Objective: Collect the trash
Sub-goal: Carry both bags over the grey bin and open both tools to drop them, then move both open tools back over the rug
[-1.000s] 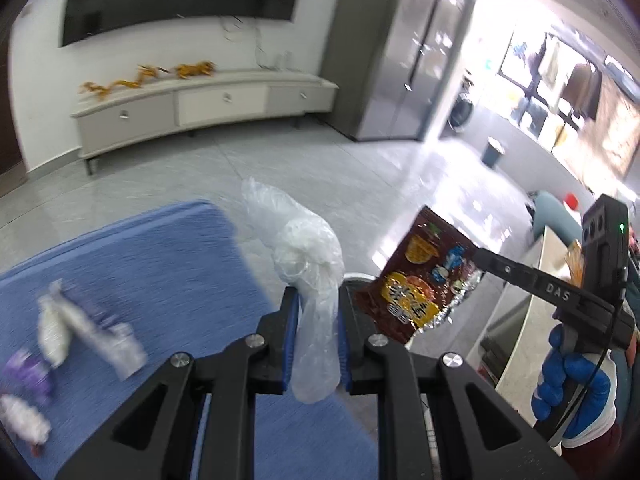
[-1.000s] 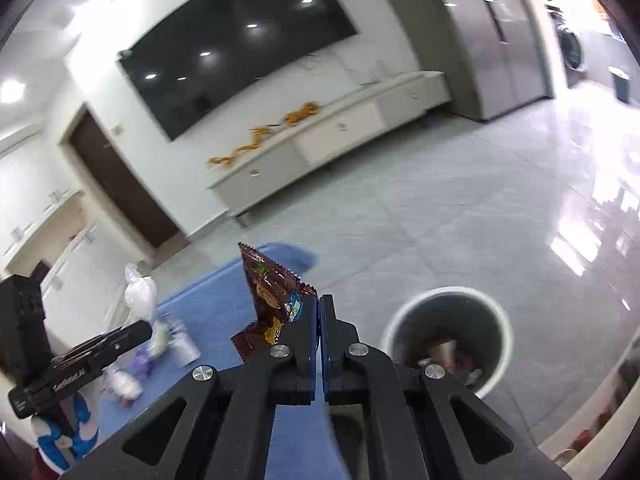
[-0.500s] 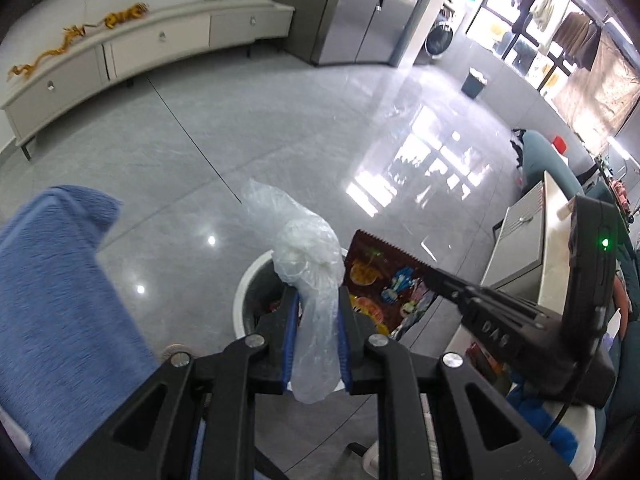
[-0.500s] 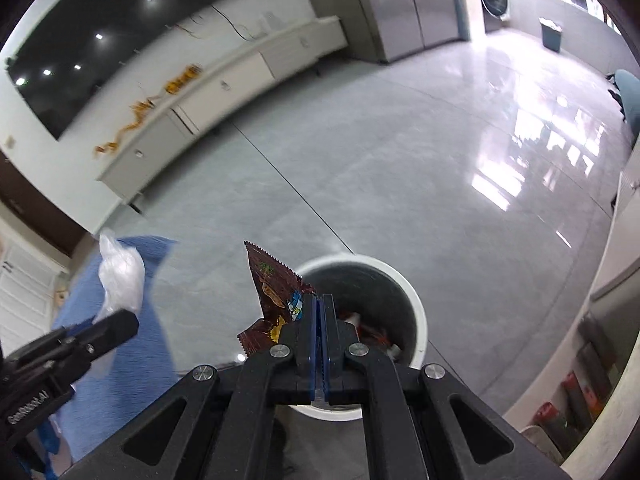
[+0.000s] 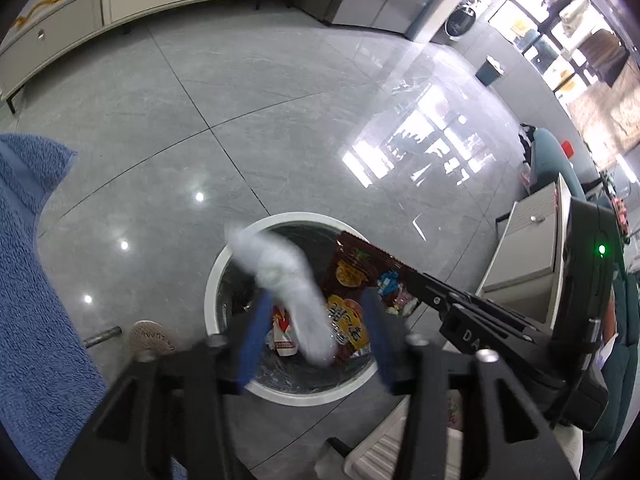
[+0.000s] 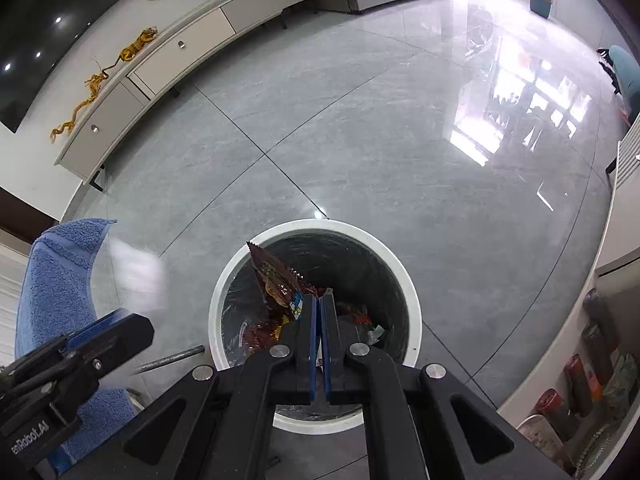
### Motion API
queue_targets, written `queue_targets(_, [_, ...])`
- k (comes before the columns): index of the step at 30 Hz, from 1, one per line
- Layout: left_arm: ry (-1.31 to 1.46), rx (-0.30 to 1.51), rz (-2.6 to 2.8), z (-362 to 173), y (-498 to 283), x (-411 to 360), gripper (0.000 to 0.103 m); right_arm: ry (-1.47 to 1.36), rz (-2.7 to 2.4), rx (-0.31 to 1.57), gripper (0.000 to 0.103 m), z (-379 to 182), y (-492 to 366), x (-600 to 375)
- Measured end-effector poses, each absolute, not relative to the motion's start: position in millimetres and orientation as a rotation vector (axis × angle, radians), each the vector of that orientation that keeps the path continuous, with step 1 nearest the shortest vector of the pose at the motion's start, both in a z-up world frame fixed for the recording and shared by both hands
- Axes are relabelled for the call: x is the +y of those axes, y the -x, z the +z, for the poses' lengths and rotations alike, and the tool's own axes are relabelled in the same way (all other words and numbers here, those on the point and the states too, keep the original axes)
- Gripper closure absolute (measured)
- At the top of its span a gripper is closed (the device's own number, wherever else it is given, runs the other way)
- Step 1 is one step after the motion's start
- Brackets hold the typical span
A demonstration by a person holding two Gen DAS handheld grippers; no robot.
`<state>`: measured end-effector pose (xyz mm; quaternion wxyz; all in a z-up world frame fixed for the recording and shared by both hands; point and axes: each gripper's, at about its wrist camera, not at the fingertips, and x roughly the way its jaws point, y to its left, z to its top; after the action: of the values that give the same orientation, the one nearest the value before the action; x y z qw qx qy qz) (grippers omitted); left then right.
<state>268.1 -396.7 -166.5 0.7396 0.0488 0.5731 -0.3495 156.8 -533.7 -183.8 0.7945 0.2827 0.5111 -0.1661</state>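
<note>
A round white-rimmed trash bin with a dark liner stands on the grey floor; it also shows in the right wrist view. My left gripper is open above it, and the clear plastic bag is blurred, dropping between the blue pads. My right gripper is shut on a brown snack wrapper, held over the bin mouth. That wrapper and the right gripper show in the left wrist view. Wrappers lie inside the bin.
A blue towel-covered surface lies left of the bin. A metal leg and a beige disc lie beside the bin. A white cabinet stands to the right, a TV console at the back.
Both grippers moved from over the blue surface to above the bin. The left jaws opened and let go of the plastic bag, which is falling. The right gripper still holds the wrapper.
</note>
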Motion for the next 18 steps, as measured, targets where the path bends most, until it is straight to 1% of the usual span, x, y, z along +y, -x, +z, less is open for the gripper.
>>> queue_targets(2, [-0.083,1.264,-0.776,-166.7,-268.6,-394.8,0.054,-0.62,-0.36,1.092,0.092,-182.8,-154.5,-534.6])
queue_targets(5, [-0.072,1.252,-0.771,-159.5,-264.3,-389.6,0.054,-0.614,-0.366,1.081,0.091,-172.5,-151.3,-530.6])
queue_targets(8, [-0.038,1.209,-0.763,-140.5,-254.7,-373.2,0.054,-0.613,-0.369,1.059,0.09,-161.4,-144.7,-528.5])
queue_targets(11, [-0.019,1.119,-0.74,-111.6,-240.2,-347.8,0.054,-0.625,-0.356,1.018,0.089,-142.8,-137.1,-523.7])
queue_targets(18, [-0.022,0.913,-0.68,-32.1,-195.2,-275.6,0.054,-0.599,-0.261,0.855,0.089,-63.8,-114.1,-479.1])
